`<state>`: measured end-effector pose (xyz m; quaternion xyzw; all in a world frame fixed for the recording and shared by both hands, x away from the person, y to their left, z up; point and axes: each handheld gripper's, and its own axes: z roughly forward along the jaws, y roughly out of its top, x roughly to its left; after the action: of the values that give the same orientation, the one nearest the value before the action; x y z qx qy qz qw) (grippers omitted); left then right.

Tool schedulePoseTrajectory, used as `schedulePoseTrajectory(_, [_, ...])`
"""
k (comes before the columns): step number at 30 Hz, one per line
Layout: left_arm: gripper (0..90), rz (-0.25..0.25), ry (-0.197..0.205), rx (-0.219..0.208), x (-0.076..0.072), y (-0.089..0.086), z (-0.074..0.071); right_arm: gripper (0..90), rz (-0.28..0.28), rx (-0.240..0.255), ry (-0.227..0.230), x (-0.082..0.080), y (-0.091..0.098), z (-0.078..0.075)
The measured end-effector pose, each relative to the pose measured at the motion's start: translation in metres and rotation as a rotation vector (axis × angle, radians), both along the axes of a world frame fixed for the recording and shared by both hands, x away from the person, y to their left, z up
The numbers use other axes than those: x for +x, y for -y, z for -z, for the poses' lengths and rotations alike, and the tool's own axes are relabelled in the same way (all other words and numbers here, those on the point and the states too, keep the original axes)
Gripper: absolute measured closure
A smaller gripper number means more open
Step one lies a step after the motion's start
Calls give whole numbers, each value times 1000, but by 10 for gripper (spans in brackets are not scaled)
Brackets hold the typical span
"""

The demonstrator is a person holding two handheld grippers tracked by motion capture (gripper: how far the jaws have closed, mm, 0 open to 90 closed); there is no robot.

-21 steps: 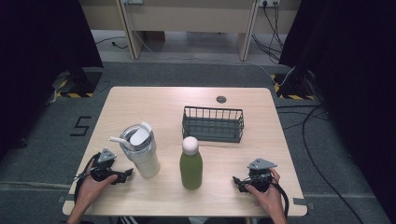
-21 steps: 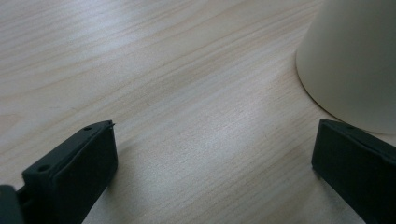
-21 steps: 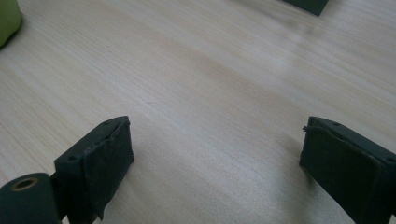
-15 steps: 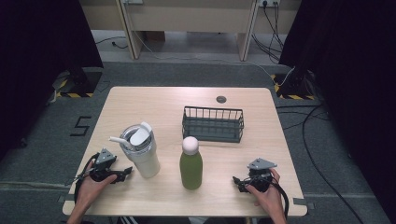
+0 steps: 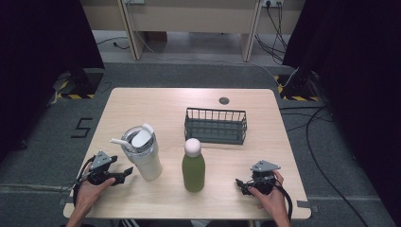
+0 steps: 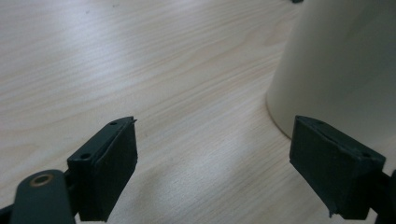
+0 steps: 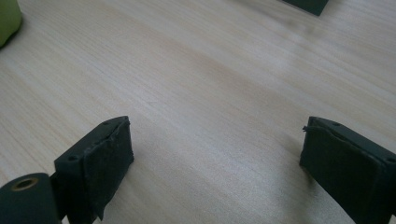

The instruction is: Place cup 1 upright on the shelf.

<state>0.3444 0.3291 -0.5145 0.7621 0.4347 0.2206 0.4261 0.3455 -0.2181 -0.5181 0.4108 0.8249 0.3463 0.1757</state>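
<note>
left hand-held gripper point(image 5: 126, 171): jaws spread wide, empty, low over the pale wooden bench point(image 5: 142, 109), just beside the cream tumbler with a lid and straw point(image 5: 143, 153) | right hand-held gripper point(image 5: 240, 184): jaws apart, empty, near the green bottle with a pink cap point(image 5: 193, 165) | dark wire basket point(image 5: 215, 125): behind the bottle

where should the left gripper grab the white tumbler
Judging by its pose, grip the white tumbler low on its smooth round body, coming in level from its left, where the open left gripper already points. The lid and straw on top offer no flat hold.
</note>
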Motion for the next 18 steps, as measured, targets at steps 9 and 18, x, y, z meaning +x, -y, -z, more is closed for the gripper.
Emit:
schedulePoseTrajectory(9, [150,15,45,-53,-18,2,-5,91,-1,0,0,0,0,0])
schedulePoseTrajectory(18, [148,70,119,-124,-37,13,-8,91,0,1,-2,0,0,0])
